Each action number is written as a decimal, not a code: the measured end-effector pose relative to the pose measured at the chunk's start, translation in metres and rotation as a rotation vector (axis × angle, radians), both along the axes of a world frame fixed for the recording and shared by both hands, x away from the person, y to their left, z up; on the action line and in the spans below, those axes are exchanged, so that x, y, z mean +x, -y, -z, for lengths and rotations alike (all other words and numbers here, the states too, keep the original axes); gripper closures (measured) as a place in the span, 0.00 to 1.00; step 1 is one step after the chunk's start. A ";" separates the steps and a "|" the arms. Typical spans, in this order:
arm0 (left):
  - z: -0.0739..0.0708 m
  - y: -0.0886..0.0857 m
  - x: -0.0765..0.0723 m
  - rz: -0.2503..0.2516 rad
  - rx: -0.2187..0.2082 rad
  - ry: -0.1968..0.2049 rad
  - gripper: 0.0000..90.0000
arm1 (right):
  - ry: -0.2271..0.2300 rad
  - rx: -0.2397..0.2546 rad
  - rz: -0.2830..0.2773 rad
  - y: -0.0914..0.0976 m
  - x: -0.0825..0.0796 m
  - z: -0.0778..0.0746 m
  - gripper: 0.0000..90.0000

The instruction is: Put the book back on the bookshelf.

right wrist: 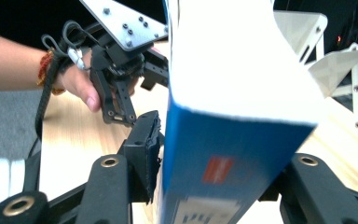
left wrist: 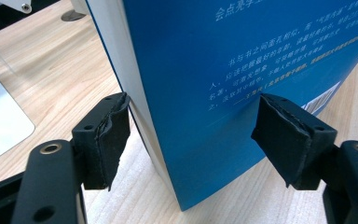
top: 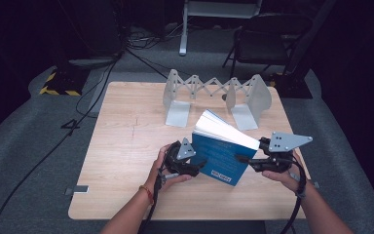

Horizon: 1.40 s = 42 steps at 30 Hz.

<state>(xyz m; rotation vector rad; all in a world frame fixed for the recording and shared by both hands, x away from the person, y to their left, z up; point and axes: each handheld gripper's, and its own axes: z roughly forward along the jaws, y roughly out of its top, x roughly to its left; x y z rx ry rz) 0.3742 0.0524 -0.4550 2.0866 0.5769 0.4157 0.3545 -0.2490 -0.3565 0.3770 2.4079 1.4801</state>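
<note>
- The step in hand looks like standing the thick blue paperback book (top: 221,156) upright so it can go into the grey metal accordion-style book rack (top: 216,95) at the far edge of the pale wooden table (top: 126,146).
- The book sits just in front of the rack, tilted, its lower corner near or on the table, between the two hands.
- The right gripper (right wrist: 214,186) has its jaws closed across the book's thickness at the spine end; one black pad (right wrist: 147,149) presses the cover, the other is hidden behind the book. Keep that pinch firm, since it seems to carry the weight.
- The left gripper (left wrist: 191,135) has its jaws spread around the book's lower edge: one pad (left wrist: 109,140) touches the white page block, the other pad (left wrist: 284,135) stands just off the cover, so it steadies rather than clamps.
- To do this well, I would close the left jaws before lifting, keep both hands level with each other, and steer the book towards a gap between the rack's plates.
- The book has a glossy blue cover with white printed text, a barcode near its lower corner and clean white page edges.
</note>
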 end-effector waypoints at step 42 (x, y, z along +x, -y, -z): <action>0.048 -0.109 -0.035 -0.162 0.149 -0.203 0.20 | -0.164 -0.215 0.045 -0.051 0.028 -0.037 0.59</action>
